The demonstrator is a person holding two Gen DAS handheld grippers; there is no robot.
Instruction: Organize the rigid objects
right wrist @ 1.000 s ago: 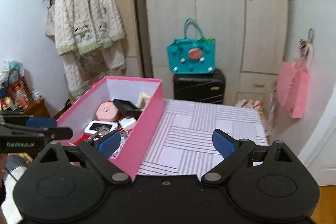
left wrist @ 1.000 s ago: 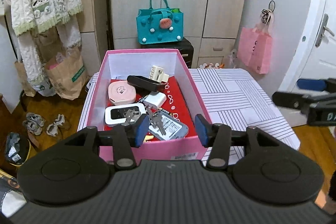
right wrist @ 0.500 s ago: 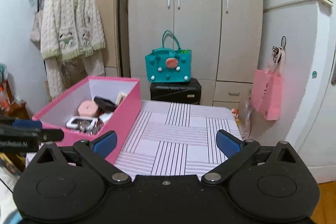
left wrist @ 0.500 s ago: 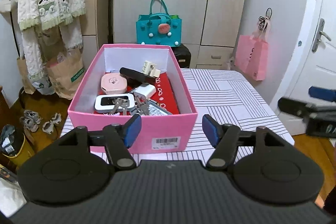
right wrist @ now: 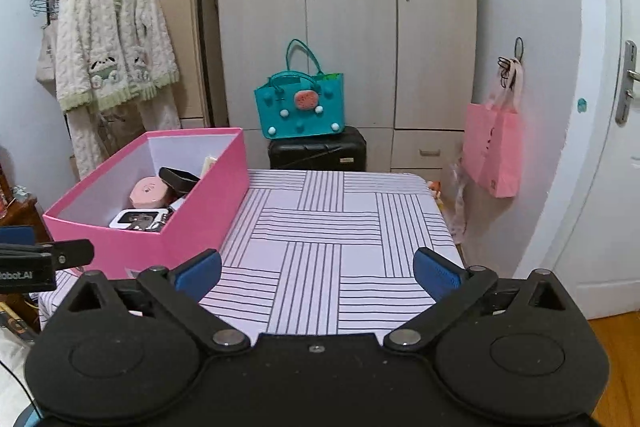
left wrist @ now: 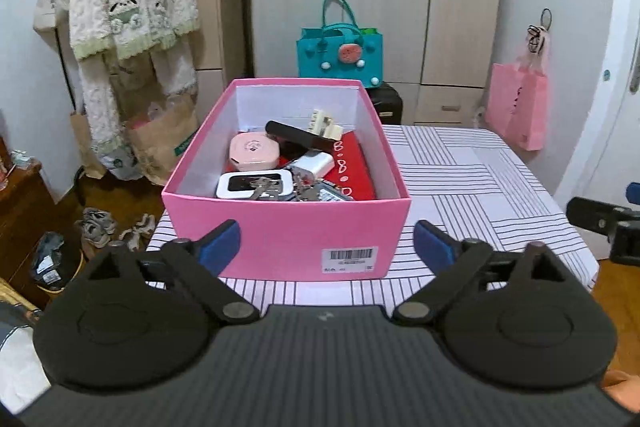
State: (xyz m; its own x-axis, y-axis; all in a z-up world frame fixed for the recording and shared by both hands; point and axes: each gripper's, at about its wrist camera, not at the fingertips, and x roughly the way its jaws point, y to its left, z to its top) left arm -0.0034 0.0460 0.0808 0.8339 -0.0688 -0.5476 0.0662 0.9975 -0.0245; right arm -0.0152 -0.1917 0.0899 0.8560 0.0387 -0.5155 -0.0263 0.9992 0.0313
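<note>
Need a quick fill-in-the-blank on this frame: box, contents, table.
1. The box holding the clutter is coloured ____.
2. The keys lie on a white ____ inside it.
3. The box stands on a table with a ____ cloth.
4. Its barcode label faces the ____ hand-held gripper.

Missing: pink; case; striped; left

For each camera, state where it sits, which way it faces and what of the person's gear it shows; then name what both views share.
Left wrist: sits on the left gripper, facing the pink box head-on; its jaws are opening, nothing between them; the right gripper shows at the right edge.
Right wrist: sits on the right gripper, facing the striped table; jaws open and empty; the left gripper's tip shows at the left edge.
Shared: the box, table, teal bag, wardrobe.
</note>
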